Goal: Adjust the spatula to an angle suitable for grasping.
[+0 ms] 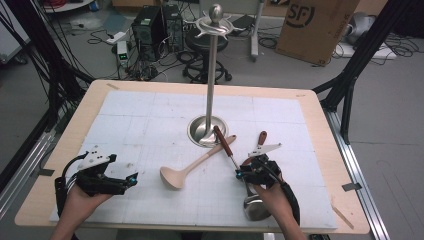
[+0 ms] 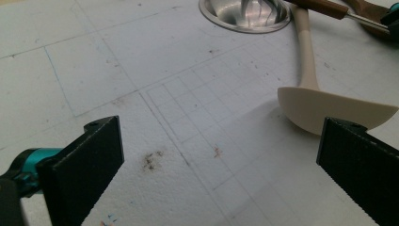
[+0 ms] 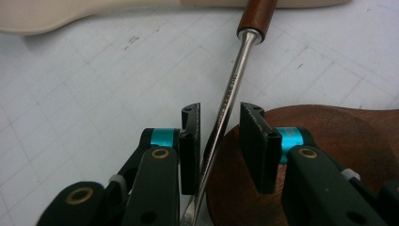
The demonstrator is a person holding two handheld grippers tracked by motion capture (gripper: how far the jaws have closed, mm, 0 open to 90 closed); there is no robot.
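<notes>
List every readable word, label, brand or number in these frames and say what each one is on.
"SF": printed in dark letters inside a partial ring on the cardboard box standing on the floor beyond the table, seen in the high view.
The computer tower on the floor carries a small sticker, too small to read.
The metal ladle shaft between the right claw jaws bears faint stamped marks, too blurred to read.

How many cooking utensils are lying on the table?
3: a cream ladle at the centre, a steel utensil with a brown handle between the right tool jaws, and a wooden utensil beneath that tool.
</notes>
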